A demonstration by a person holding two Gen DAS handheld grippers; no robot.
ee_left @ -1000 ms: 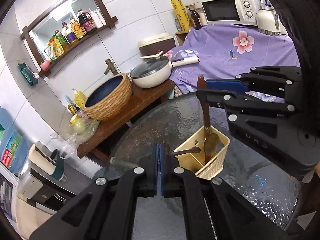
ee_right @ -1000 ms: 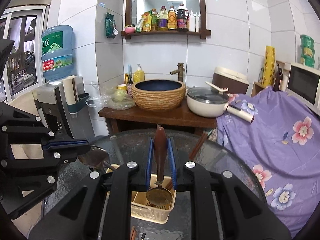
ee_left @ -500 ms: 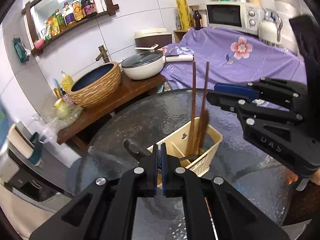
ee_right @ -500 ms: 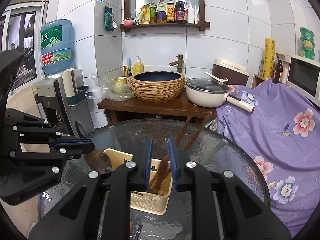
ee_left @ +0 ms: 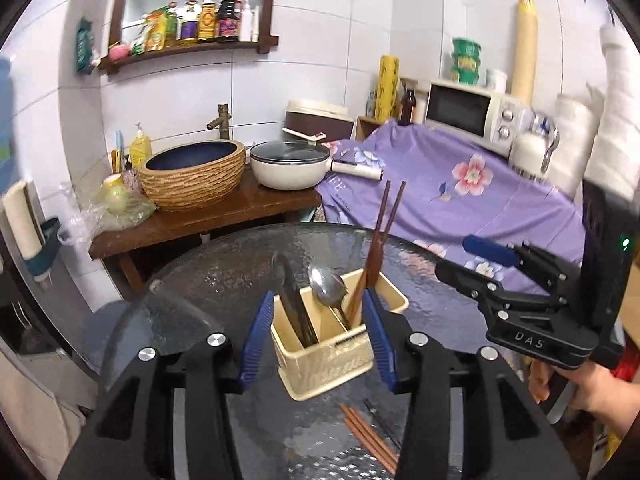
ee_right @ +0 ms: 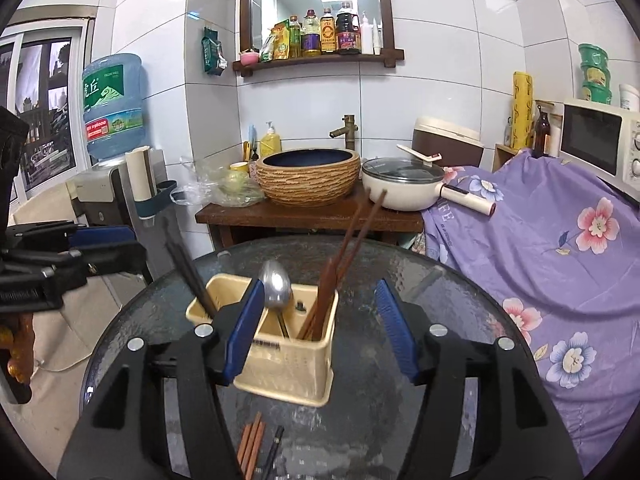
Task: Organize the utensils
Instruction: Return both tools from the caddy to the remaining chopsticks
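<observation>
Stood on a round glass table [ee_right: 460, 292]: a cream caddy [ee_right: 288, 364], split into compartments. Held, in the left compartment, dark utensils [ee_right: 188, 268] leaning left; in the middle one, a steel spoon [ee_right: 275, 284], bowl up; in the right one, brown chopsticks [ee_right: 352, 240] leaning toward the pan [ee_right: 400, 188] behind. Lay loose on the glass just in front of the caddy: more brown chopsticks [ee_right: 251, 440] beside a dark stick [ee_right: 274, 446]. Hovered near the caddy, pointing down at it: left gripper [ee_left: 318, 340], jaws opening, blue pads apart on either side of the caddy in the wrist view, pressing on nothing. Same with the right gripper [ee_right: 320, 328]: jaws opening, pads spread wide, nothing pinched between them, caddy seen partly between and partly behind the left pad. Seen too from the left wrist camera: right gripper off to the right, gripped by a hand [ee_left: 596, 400]. Behind the table: a wooden bench with a woven basin [ee_right: 308, 176], and a purple flowered cloth [ee_right: 560, 240] to the right.
</observation>
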